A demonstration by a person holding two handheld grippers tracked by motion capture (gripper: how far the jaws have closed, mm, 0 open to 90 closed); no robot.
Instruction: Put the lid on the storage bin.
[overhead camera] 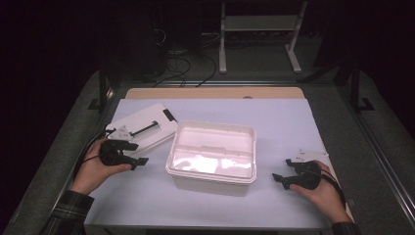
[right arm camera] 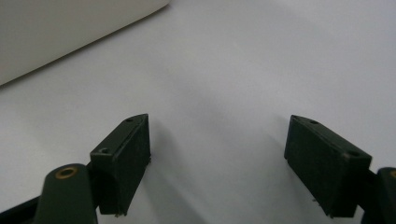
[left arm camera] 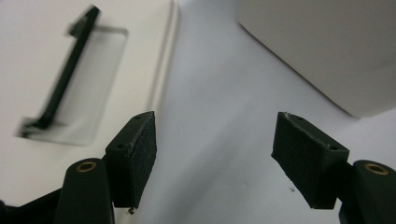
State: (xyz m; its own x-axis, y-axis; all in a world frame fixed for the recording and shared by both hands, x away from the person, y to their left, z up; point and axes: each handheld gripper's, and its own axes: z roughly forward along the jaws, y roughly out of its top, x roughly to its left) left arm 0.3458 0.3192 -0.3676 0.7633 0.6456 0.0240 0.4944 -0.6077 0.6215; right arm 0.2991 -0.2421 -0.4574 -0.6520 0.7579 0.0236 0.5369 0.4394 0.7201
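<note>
A white open box (overhead camera: 212, 157) stands mid-table with nothing visible inside. Its white lid (overhead camera: 142, 128), with a black handle (overhead camera: 146, 128), lies flat to the left of it. My left gripper (overhead camera: 138, 153) hovers at the lid's near edge, its jaws apart with nothing between them. In the left gripper view the lid (left arm camera: 56, 74) and handle (left arm camera: 65, 79) lie ahead on the left and the box wall (left arm camera: 327, 46) on the right. My right gripper (overhead camera: 283, 179) sits low on the table right of the box, open and empty. The right gripper view has the box wall (right arm camera: 60, 32) at upper left.
A pale sheet (overhead camera: 274, 122) covers the table, with a wooden strip (overhead camera: 215, 93) along its far edge. Dark rails (overhead camera: 377, 142) flank both sides. Cables and a white frame (overhead camera: 259, 29) lie on the floor beyond.
</note>
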